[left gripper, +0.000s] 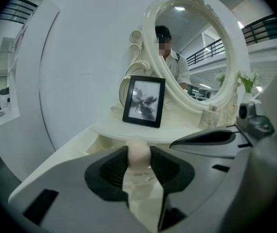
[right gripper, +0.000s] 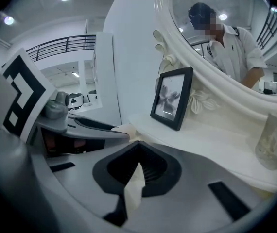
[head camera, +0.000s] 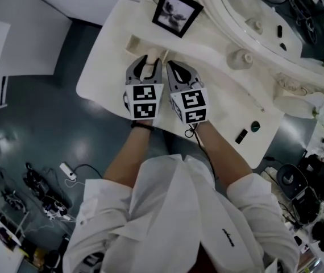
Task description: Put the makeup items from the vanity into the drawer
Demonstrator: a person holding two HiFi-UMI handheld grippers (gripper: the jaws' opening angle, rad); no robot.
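A beige egg-shaped makeup sponge (left gripper: 138, 155) sits between the pads of my left gripper (left gripper: 138, 148), which is shut on it. From the head view, the left gripper (head camera: 149, 60) hangs over the left part of the white vanity top (head camera: 111, 73), close to a rectangular recess (head camera: 133, 42). My right gripper (head camera: 170, 65) is right beside it, jaw tips together (right gripper: 137, 144) with nothing between them. The right gripper view shows the sponge (right gripper: 124, 129) sticking out of the left gripper's tip.
A black picture frame (head camera: 176, 11) leans at the back, with the oval mirror (head camera: 275, 16) to its right. A round cream jar (head camera: 240, 58), a small green item (head camera: 255, 126) and a small black item (head camera: 241, 136) lie on the right. A pale bottle (right gripper: 274, 140) stands far right.
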